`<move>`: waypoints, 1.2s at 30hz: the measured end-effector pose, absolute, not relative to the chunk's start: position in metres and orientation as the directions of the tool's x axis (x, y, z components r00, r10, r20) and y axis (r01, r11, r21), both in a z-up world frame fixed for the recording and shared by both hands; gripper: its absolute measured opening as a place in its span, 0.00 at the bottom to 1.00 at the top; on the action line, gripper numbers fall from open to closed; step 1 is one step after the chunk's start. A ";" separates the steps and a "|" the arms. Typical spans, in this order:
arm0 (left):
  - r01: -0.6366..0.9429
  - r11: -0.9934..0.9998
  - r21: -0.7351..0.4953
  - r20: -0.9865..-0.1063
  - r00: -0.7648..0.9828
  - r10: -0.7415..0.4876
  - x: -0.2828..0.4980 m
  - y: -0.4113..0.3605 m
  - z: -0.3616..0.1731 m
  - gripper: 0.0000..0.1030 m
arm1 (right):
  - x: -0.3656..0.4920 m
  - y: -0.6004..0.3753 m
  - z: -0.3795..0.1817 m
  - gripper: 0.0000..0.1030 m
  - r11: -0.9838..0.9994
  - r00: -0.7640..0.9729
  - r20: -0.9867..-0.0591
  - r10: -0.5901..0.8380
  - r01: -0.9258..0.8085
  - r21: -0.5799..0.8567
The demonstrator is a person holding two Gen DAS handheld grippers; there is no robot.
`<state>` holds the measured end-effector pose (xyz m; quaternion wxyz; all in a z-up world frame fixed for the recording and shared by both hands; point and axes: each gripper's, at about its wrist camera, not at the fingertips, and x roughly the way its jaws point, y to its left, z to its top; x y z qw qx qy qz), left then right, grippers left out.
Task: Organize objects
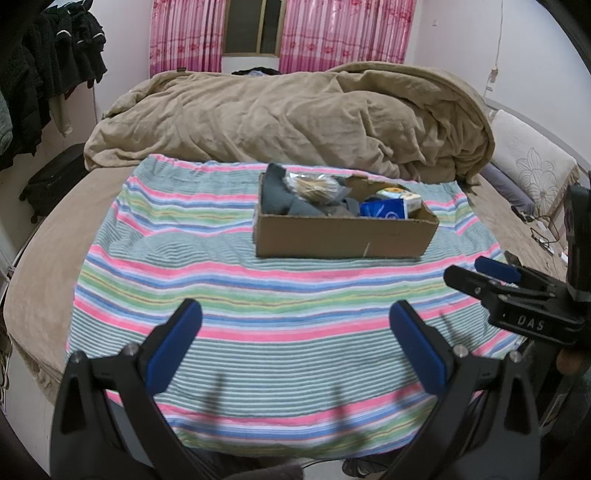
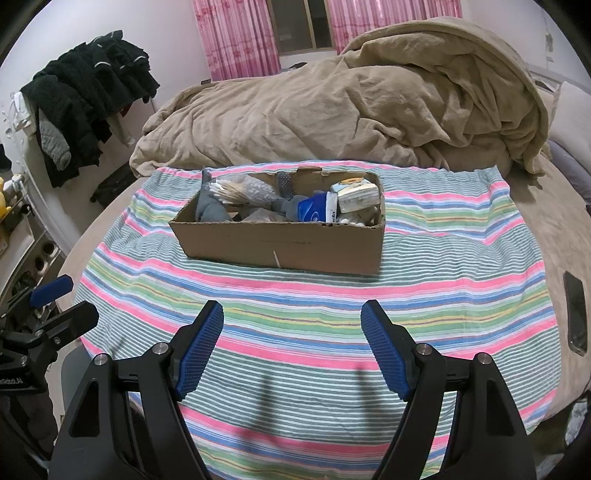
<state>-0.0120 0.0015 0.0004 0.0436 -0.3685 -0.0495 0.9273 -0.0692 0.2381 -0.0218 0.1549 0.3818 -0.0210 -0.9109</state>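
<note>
On the far half of the striped cloth [image 2: 424,266], toward its back edge, we have the cardboard box [image 2: 288,245] sitting flat; from the left wrist view it lies right of centre, from the right wrist view left of centre; box is full: grey fabric [image 2: 210,208] stuffed at its left end, a clear bag of cotton swabs [image 2: 231,192] resting on that, a blue packet [image 2: 314,210] and a small white carton [image 2: 358,197] at its right end; near half of the cloth carries nothing we can see; cloth is spread over the bed [image 1: 44,258], with the rumpled tan blanket [image 1: 295,122] piled just beyond the cloth's back edge; a dark phone [image 2: 576,314] lies on the bed off the cloth's right edge; our left gripper [image 1: 295,325] hangs over the cloth's near edge, jaws spread wide, nothing between the blue pads [image 1: 177,343]; our right gripper [image 2: 291,321] likewise over the near edge, jaws spread, holding nothing; both well apart from the box; dark clothes [image 2: 92,88] hang at the left wall; pink curtains [image 1: 184,33] frame the window behind.
</note>
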 end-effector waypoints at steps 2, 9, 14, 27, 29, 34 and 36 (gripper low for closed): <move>-0.045 -0.991 -0.123 -0.679 -0.725 0.117 -0.012 0.002 0.000 0.99 | -0.069 0.238 -0.022 0.77 -0.951 -0.661 -0.689 -0.298 0.266 0.157; -0.045 -0.991 -0.124 -0.679 -0.724 0.118 -0.012 0.001 0.004 0.99 | -0.069 0.236 -0.020 0.77 -0.951 -0.661 -0.688 -0.298 0.266 0.156; -0.044 -0.990 -0.136 -0.679 -0.723 0.125 -0.013 -0.001 0.004 0.99 | -0.070 0.236 -0.018 0.77 -0.952 -0.662 -0.690 -0.294 0.265 0.152; -0.041 -0.989 -0.143 -0.681 -0.721 0.129 -0.012 0.000 0.004 0.99 | -0.069 0.238 -0.017 0.77 -0.952 -0.660 -0.691 -0.295 0.265 0.154; -0.040 -0.989 -0.144 -0.681 -0.721 0.129 -0.012 0.000 0.003 0.99 | -0.068 0.238 -0.017 0.77 -0.952 -0.660 -0.691 -0.296 0.263 0.156; -0.041 -0.988 -0.146 -0.683 -0.719 0.131 -0.013 0.000 0.002 0.99 | -0.067 0.239 -0.017 0.77 -0.952 -0.660 -0.691 -0.295 0.262 0.156; -0.041 -0.989 -0.145 -0.685 -0.717 0.130 -0.013 0.001 0.002 0.99 | -0.068 0.238 -0.018 0.77 -0.952 -0.660 -0.691 -0.295 0.263 0.156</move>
